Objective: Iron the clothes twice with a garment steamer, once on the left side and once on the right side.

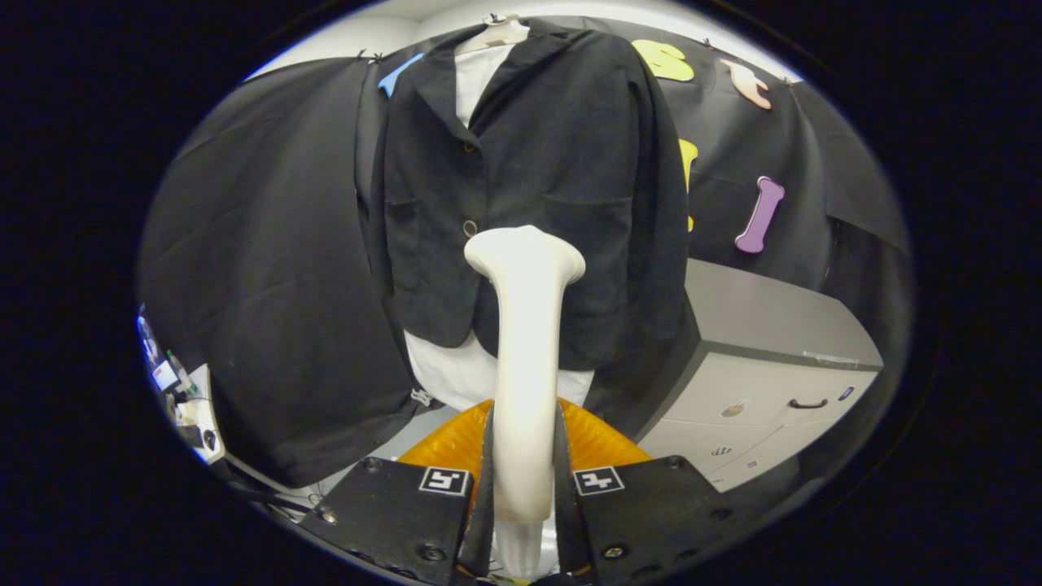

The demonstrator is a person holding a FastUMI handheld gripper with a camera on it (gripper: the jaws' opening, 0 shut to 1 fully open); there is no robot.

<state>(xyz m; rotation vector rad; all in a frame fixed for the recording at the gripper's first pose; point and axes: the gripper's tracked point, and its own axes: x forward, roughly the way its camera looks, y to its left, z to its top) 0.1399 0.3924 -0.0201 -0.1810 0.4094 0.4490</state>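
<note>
Fingers of the tool (525,488) clamp both sides of a cream plastic garment steamer handle (525,358), its flared head just before a black buttoned jacket (562,163) (over a white shirt (456,374)) hanging on the booth wall, beside a grey drawer cabinet (765,366).

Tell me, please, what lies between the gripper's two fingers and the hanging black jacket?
In the gripper view, the gripper is shut on the white garment steamer; its handle runs up from the fingers to its head, which is in front of the jacket.
</note>
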